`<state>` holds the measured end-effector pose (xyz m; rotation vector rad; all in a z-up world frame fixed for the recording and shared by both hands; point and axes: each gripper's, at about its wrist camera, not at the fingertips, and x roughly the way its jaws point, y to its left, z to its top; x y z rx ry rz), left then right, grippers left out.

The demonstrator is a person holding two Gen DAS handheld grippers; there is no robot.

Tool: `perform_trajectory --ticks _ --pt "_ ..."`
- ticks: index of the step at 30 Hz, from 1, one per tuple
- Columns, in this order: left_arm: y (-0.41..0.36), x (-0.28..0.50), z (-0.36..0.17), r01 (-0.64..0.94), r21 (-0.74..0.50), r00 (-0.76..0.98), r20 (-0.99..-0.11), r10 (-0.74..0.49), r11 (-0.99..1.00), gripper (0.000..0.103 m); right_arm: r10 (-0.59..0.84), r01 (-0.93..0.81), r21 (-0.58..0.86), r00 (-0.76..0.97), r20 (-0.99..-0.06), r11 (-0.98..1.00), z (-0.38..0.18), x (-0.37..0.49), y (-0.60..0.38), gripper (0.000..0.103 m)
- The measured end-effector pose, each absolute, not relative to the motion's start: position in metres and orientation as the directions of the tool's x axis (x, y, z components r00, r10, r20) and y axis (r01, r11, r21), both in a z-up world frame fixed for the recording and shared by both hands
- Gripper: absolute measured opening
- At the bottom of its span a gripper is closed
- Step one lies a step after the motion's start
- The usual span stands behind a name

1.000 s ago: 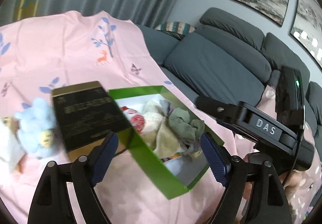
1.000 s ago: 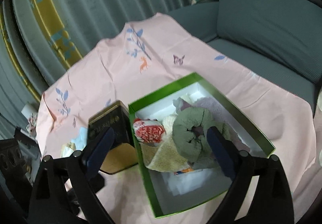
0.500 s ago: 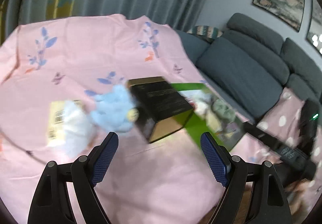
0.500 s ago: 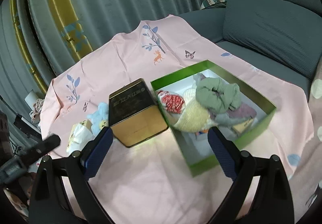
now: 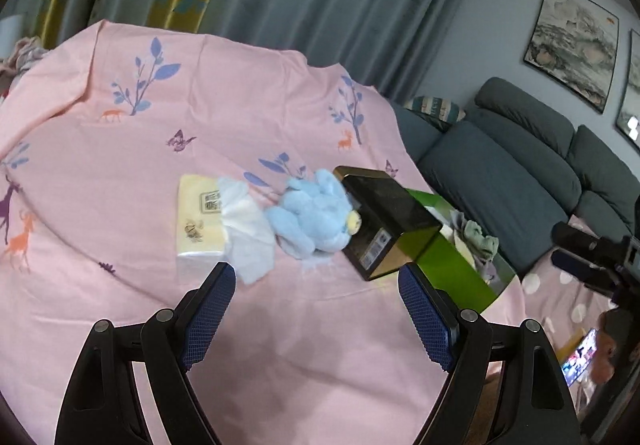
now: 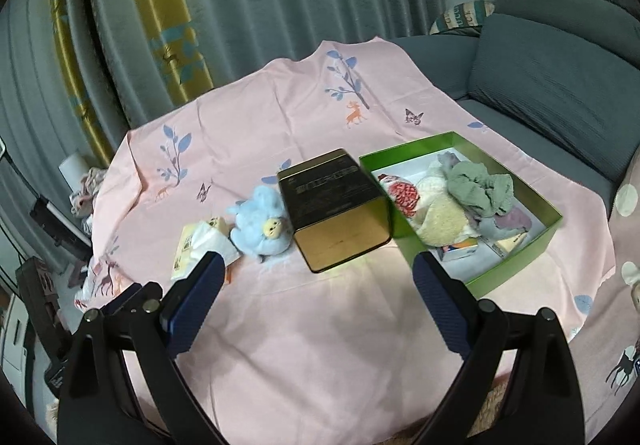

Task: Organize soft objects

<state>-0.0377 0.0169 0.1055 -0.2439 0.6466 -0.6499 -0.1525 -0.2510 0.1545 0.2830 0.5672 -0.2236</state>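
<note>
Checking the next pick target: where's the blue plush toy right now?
The blue plush toy lies on the pink cloth, left of centre in the right wrist view, between the tissue pack and the black tin.

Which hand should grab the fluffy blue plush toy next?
Probably the left. The left gripper is open with the fluffy blue plush toy straight ahead, while the right gripper faces the black-and-gold tin.

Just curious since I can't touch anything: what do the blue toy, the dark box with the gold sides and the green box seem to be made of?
The blue toy looks like fluffy plush: a fuzzy pile with soft, rounded edges. The dark box seems to be metal tin: glossy gold sides that mirror the light, with rounded corners. The green box is probably matte cardboard: thin, straight walls, white inside.
</note>
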Motion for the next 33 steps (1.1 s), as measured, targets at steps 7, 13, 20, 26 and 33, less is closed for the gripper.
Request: perform_trajectory --ticks 7,13,20,26,33 --pt "0.027 -0.029 0.096 0.438 -0.476 0.594 -0.484 -0.643 0.762 0.084 -0.156 0.268 0.131 0.821 -0.549 0.954 0.162 -0.163 -0.223 0.095" --pt "0.029 -0.035 0.096 0.429 -0.467 0.606 -0.485 -0.63 0.773 0.084 -0.149 0.255 0.132 0.834 -0.531 0.958 0.167 -0.167 -0.214 0.095" --pt "0.03 -0.036 0.095 0.417 -0.445 0.621 -0.497 -0.606 0.792 0.084 -0.107 0.224 0.144 0.822 -0.56 0.964 0.154 -0.155 -0.203 0.095" --pt "0.031 -0.026 0.084 0.392 -0.469 0.601 -0.521 -0.606 0.792 0.084 -0.111 0.223 0.128 0.81 -0.576 0.966 0.148 -0.146 -0.202 0.095" --pt "0.031 -0.023 0.08 0.385 -0.48 0.59 -0.529 -0.61 0.788 0.084 -0.139 0.253 0.121 0.804 -0.578 0.96 0.148 -0.149 -0.214 0.095"
